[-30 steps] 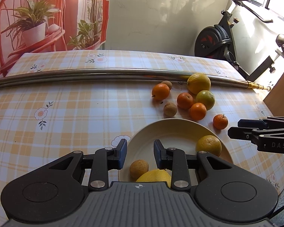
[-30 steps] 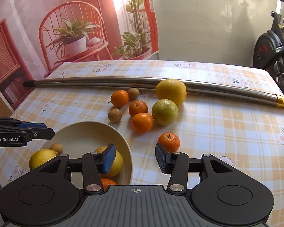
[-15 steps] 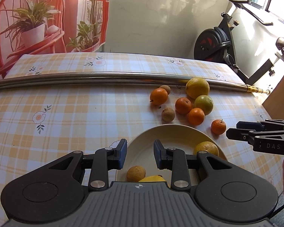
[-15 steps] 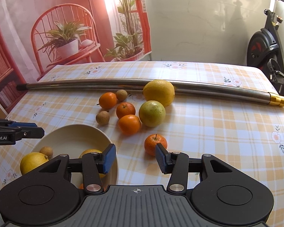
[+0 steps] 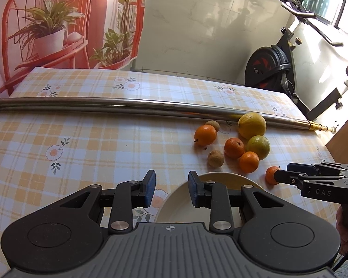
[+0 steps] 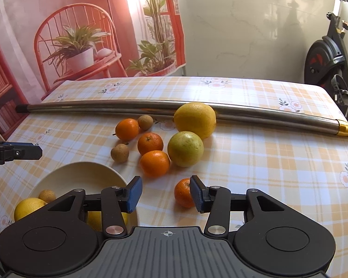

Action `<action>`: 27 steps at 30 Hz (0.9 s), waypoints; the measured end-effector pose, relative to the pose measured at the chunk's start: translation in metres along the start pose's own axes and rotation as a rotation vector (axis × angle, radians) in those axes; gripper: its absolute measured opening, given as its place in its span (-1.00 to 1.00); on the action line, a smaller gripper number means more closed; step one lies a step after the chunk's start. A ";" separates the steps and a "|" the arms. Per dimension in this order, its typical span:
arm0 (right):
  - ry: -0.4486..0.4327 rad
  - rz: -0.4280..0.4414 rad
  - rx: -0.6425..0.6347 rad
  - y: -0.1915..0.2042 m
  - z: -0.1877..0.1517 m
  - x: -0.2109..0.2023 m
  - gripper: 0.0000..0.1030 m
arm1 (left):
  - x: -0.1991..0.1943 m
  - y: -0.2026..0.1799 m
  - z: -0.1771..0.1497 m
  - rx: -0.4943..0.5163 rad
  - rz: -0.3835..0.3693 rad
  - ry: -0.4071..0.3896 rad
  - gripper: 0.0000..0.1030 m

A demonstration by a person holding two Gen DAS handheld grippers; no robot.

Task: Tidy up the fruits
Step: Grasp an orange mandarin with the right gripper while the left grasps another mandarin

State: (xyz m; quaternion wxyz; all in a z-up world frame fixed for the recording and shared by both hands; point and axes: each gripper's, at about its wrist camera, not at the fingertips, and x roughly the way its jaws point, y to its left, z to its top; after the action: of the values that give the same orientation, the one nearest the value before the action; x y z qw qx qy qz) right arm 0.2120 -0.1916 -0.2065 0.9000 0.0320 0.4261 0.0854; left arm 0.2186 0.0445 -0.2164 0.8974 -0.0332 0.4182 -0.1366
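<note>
In the right wrist view, nearest of all, the right gripper (image 6: 165, 193) hangs over the checked tablecloth (image 6: 266, 162) with its jaws apart at a moderate width and nothing held. The small tangerine (image 6: 182, 192) lies on the cloth just inside the right pad; whether that pad touches it cannot be told, and the left pad is clearly off it.

To the near left sits the cream bowl (image 6: 81, 173), already holding a lemon (image 6: 27, 207), a small brown fruit (image 6: 46, 195) and another yellow fruit half hidden behind the gripper. So part of the sorting looks done. The left gripper (image 5: 171, 191) hovers over the bowl's near left rim, jaws narrow and empty.

Further out on the cloth, loose fruits wait: two oranges (image 6: 155, 163), a brown longan (image 6: 120, 153), a greenish citrus (image 6: 185, 148), then a third orange (image 6: 127, 129), another longan (image 6: 145, 122) and a big yellow citrus (image 6: 194, 120) resting against the metal pole (image 6: 92, 107).

By my count eight pieces are still outside the bowl, so well over half the job remains, the small tangerine likely next.
</note>
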 end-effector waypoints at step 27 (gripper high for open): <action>0.027 -0.013 0.035 -0.026 -0.015 0.028 -0.39 | 0.034 -0.025 0.022 0.000 -0.046 0.054 -0.36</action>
State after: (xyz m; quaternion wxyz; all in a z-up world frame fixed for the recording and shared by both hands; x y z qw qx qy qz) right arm 0.2209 -0.2125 -0.2403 0.8940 0.0437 0.4399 0.0723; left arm 0.2507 0.0096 -0.2230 0.8825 -0.0391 0.4412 -0.1581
